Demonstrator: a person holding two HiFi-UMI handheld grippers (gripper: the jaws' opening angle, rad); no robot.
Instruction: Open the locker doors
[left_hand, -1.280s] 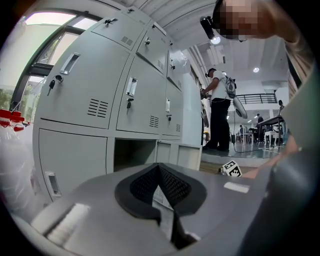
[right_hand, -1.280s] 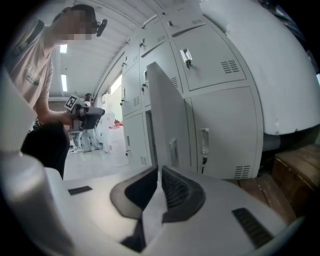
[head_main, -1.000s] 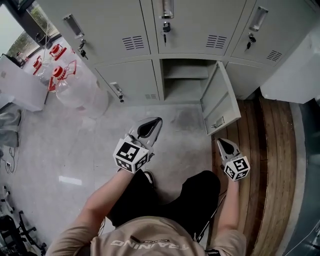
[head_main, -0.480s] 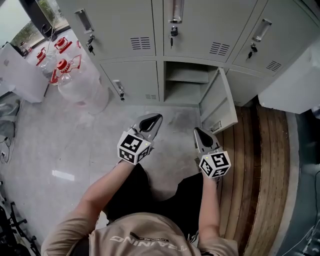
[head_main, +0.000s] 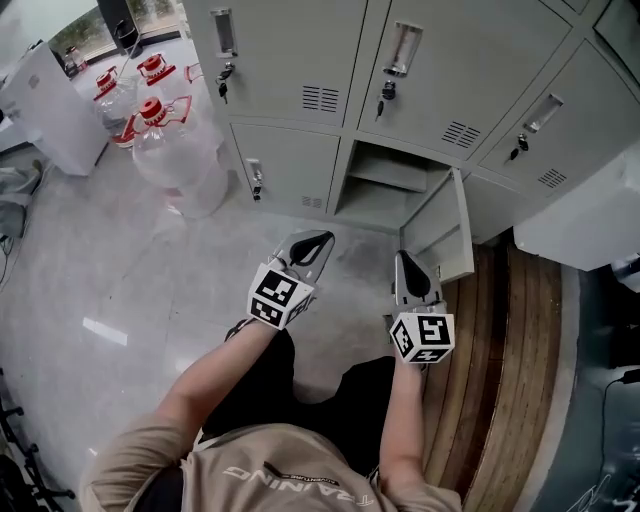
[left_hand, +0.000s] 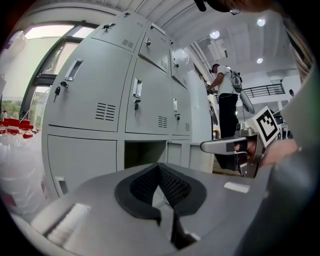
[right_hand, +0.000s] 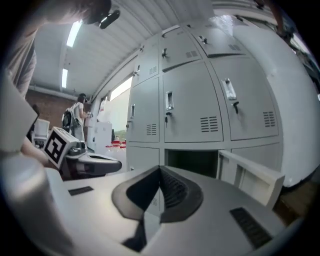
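The grey lockers fill the top of the head view. The bottom middle compartment stands open, with its door swung out to the right. The bottom left door and the upper doors are closed, with keys hanging in the locks. My left gripper hovers over the floor in front of the bottom left door, shut and empty. My right gripper floats just in front of the open door's free edge, apart from it, shut on nothing. Its own view shows the open compartment straight ahead.
Large water jugs with red caps stand on the floor left of the lockers, beside a white box. A wooden strip of floor runs along the right, under a white panel. A person stands far off.
My right gripper has risen and drifted left, away from below the open door's corner toward the middle. The left gripper has hardly moved. The head view has tilted, showing more of the upper lockers.
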